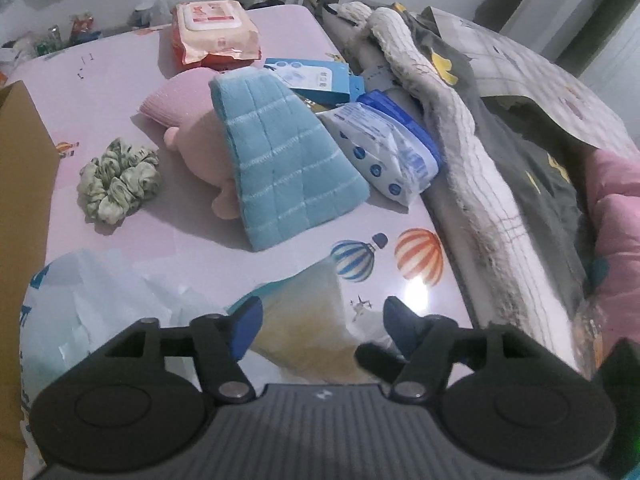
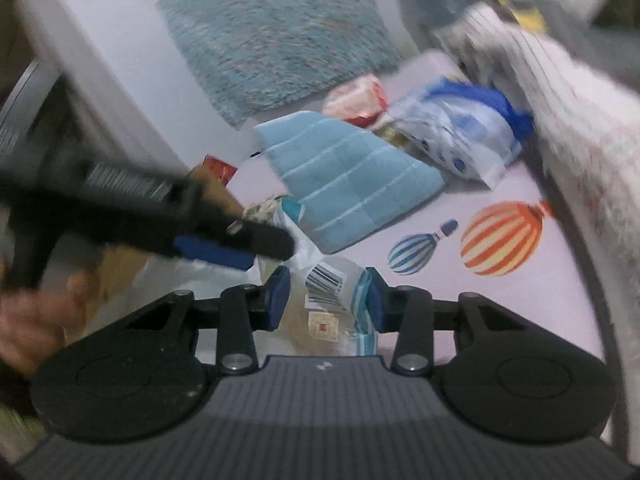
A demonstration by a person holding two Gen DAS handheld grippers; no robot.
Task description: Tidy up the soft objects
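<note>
Pinching clear plastic bag (image 2: 326,300), right gripper (image 2: 326,294) tilted down over table (image 2: 500,300); left gripper (image 1: 320,320) released at 10 o'clock, over same bag; blue towel (image 2: 348,184) at 12 o'clock.

our left gripper (image 1: 322,320) points down, its two blue pads (image 1: 248,322) standing apart. our right gripper (image 2: 326,294) has its pads close on both sides of a thin see-through bag (image 2: 324,300). in the right view, the left gripper reaches in from nine o'clock, with a blurry hand (image 2: 36,316) at eight o'clock.
</note>
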